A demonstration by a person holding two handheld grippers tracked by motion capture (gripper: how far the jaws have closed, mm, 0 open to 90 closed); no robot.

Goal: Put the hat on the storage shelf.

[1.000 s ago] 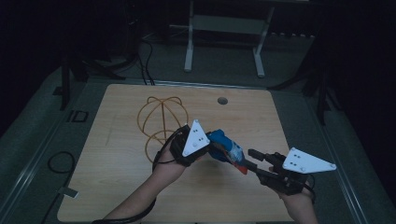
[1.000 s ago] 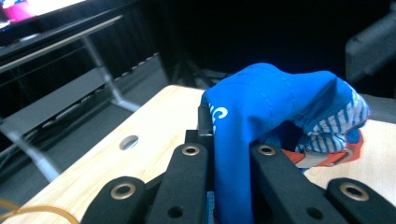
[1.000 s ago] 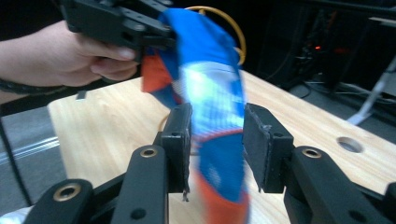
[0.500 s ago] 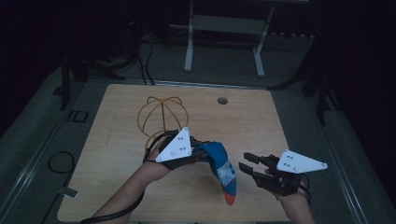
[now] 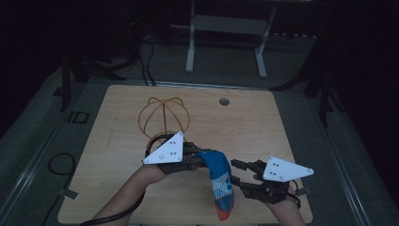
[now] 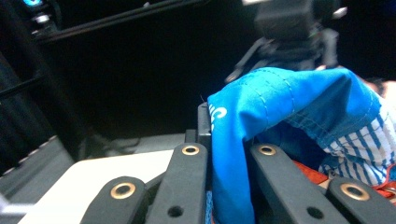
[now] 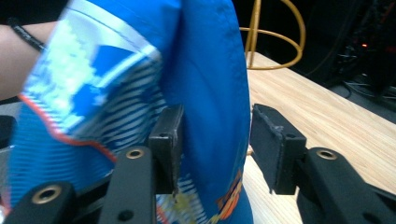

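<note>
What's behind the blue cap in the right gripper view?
Behind the blue cap, a gold wire frame stands on the wooden table. The cap covers the frame's left part and a person's forearm beyond the wrist.

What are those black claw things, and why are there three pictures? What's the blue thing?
A person sits at a wooden table and holds a grabbing tool in each hand. One picture looks down from above; the other two come from little cameras riding on each tool. The left gripper has its jaws pinched shut on a blue, white and orange cap, which hangs down from it. The right gripper has the cap's cloth between its jaws, which have just been opening, with a gap on one side. A round gold wire stand sits on the table behind them.
</note>
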